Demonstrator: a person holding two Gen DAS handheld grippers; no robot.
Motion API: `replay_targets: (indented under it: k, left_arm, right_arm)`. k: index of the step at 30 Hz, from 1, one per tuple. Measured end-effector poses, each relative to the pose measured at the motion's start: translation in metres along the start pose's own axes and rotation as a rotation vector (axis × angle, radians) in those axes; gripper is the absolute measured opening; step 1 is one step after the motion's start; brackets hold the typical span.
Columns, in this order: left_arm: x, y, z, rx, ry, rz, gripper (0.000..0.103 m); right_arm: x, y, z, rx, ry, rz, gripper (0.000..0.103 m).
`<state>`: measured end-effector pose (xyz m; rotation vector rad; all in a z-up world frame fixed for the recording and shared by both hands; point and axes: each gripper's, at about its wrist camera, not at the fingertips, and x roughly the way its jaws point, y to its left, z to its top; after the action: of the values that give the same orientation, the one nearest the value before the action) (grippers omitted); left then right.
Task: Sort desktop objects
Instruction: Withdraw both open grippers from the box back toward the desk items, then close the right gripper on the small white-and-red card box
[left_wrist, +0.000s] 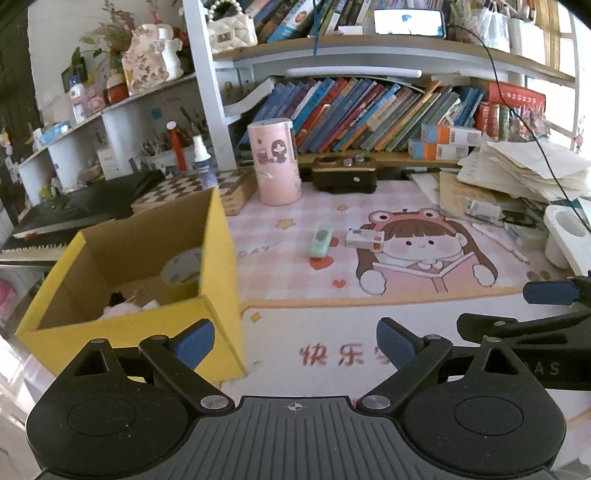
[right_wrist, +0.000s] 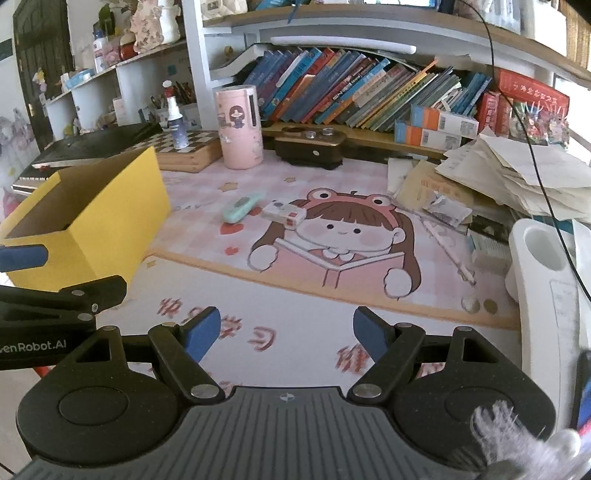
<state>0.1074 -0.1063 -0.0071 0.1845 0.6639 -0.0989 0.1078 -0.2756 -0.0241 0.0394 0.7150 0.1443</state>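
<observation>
The left gripper (left_wrist: 295, 343) hangs above the front of the pink cartoon mat (left_wrist: 406, 295) that covers the counter, its jaws wide apart with nothing between them. The right gripper (right_wrist: 286, 332) is alongside it over the same mat, jaws likewise spread and empty.

A yellow cardboard box (left_wrist: 218, 258) stands on the left of the counter, open at the top. Inside it lie a roll of tape (left_wrist: 183, 269) and something pale pink and fluffy near the front wall.

On the mat, well ahead of both grippers, a mint-green remote (left_wrist: 320, 240) lies next to a small white box with red print (left_wrist: 364, 239), the two just apart. Behind them a pink cylinder (left_wrist: 275, 162) stands upright beside a chessboard (left_wrist: 192, 184) and a dark brown case (left_wrist: 343, 173). A stack of loose papers (left_wrist: 517, 166) sits at the right.
</observation>
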Motion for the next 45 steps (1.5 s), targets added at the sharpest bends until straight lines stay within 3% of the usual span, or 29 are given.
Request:
replay_targets:
  k: [26,37,45]
  left_arm:
    - [0.085,-0.047,0.058,-0.008,0.100,0.131,0.096]
    - [0.123,-0.054,0.073,-0.034,0.133,0.139,0.096]
    - [0.141,-0.056,0.077,-0.041,0.155,0.145,0.096]
  right_arm:
    - [0.094,-0.082,0.076,-0.043,0.013,0.117,0.078]
    - [0.129,-0.096,0.101,-0.065,0.015,0.137,0.078]
    - [0.147,-0.102,0.103,-0.015,0.048,0.146,0.078]
